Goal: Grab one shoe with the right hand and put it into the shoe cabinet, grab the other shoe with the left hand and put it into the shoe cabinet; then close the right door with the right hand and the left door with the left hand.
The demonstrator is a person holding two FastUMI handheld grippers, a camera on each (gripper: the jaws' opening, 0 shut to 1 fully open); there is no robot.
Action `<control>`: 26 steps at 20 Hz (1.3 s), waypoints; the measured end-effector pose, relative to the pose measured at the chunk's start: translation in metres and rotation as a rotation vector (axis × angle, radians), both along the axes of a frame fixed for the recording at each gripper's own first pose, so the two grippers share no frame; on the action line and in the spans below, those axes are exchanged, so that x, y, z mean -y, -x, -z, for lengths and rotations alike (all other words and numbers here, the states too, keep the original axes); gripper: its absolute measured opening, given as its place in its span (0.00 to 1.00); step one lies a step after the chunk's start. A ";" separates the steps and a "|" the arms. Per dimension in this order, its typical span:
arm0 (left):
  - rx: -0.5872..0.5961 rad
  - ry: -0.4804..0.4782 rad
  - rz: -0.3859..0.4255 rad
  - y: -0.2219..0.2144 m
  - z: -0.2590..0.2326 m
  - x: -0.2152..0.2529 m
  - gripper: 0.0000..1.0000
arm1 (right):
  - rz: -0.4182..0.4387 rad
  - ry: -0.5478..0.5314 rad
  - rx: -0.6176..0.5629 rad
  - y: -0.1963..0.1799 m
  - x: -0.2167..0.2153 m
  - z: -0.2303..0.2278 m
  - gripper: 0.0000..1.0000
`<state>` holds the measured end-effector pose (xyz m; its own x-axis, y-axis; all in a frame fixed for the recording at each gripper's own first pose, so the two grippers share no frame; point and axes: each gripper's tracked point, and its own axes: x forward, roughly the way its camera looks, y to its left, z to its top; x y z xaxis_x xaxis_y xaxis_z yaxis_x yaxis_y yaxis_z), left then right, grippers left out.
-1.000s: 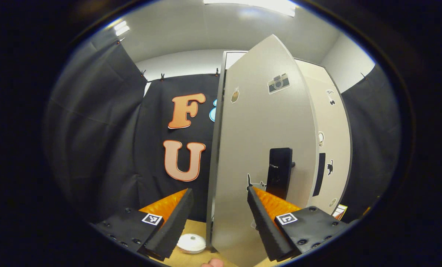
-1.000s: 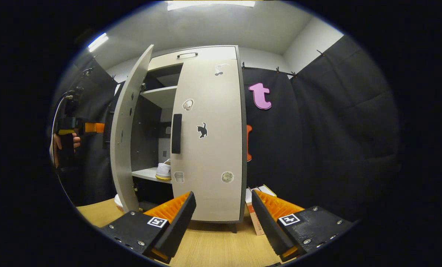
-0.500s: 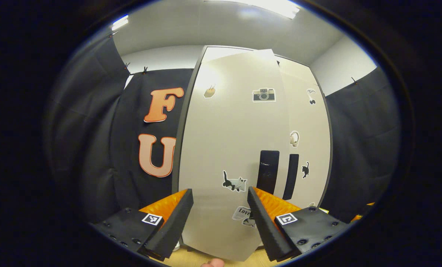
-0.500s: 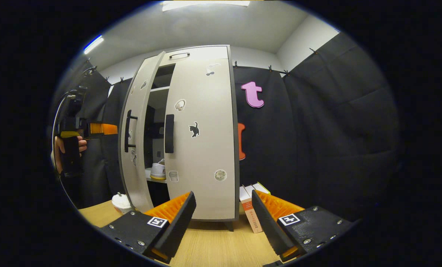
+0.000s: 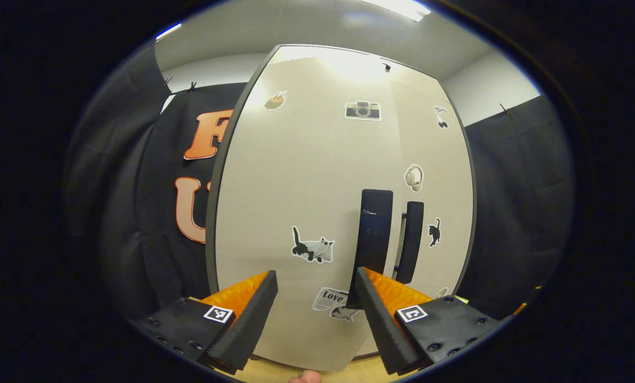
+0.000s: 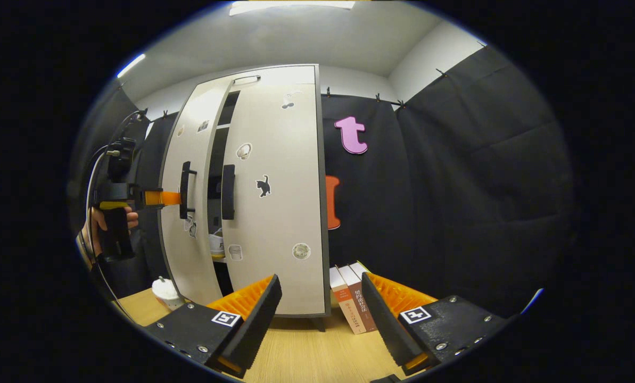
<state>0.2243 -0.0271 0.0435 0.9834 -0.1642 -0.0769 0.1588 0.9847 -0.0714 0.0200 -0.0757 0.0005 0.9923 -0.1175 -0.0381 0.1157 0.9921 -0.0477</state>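
**Left door nearly shut, your left tongs spread in front of it**

Your left tongs [image 5: 316, 314] stand open, nothing between the fingers, right in front of the left door [image 5: 296, 202] of the shoe cabinet [image 5: 344, 58]. On that door, the black handle [image 5: 373, 234] runs down beside its right edge, its lower end just behind your right finger. Left of the handle sits a cat sticker [image 5: 312, 249]; above the handle, a camera sticker [image 5: 363, 110]. Just right of it stands the right door [image 5: 439, 191] with its own handle [image 5: 412, 242]. Below the door a strip of the bench [image 5: 274, 372] shows.

Both hand-held grippers, left [image 5: 316, 298] and right [image 6: 321, 303], spread, empty
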 end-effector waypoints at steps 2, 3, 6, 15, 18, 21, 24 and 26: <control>-0.001 -0.021 -0.004 -0.007 0.001 0.005 0.96 | 0.007 -0.003 0.003 -0.002 0.003 -0.001 0.93; 0.000 -0.030 -0.006 -0.012 0.002 0.007 0.96 | 0.010 -0.004 0.005 -0.003 0.004 -0.002 0.93; -0.010 -0.020 -0.006 -0.017 0.002 0.010 0.96 | 0.019 -0.006 0.008 -0.004 0.009 -0.002 0.93; -0.010 0.023 -0.001 -0.024 0.000 0.010 0.96 | 0.021 -0.011 0.013 -0.007 0.011 -0.005 0.93; 0.032 0.008 -0.023 -0.004 -0.015 -0.003 0.96 | 0.002 -0.008 0.018 -0.008 0.003 -0.008 0.93; 0.051 -0.001 -0.041 0.024 -0.021 -0.017 0.96 | -0.038 -0.013 0.017 -0.009 -0.010 -0.008 0.93; 0.061 -0.009 -0.070 0.062 -0.019 -0.030 0.96 | -0.077 -0.014 0.022 -0.008 -0.022 -0.012 0.93; 0.081 -0.008 -0.073 0.085 -0.019 -0.034 0.96 | -0.096 -0.005 0.022 -0.005 -0.027 -0.012 0.93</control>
<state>0.1393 0.0065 0.0623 0.9958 -0.0914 0.0024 0.0914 0.9944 -0.0529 0.0254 -0.0487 0.0122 0.9996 -0.0213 -0.0167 0.0206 0.9989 -0.0415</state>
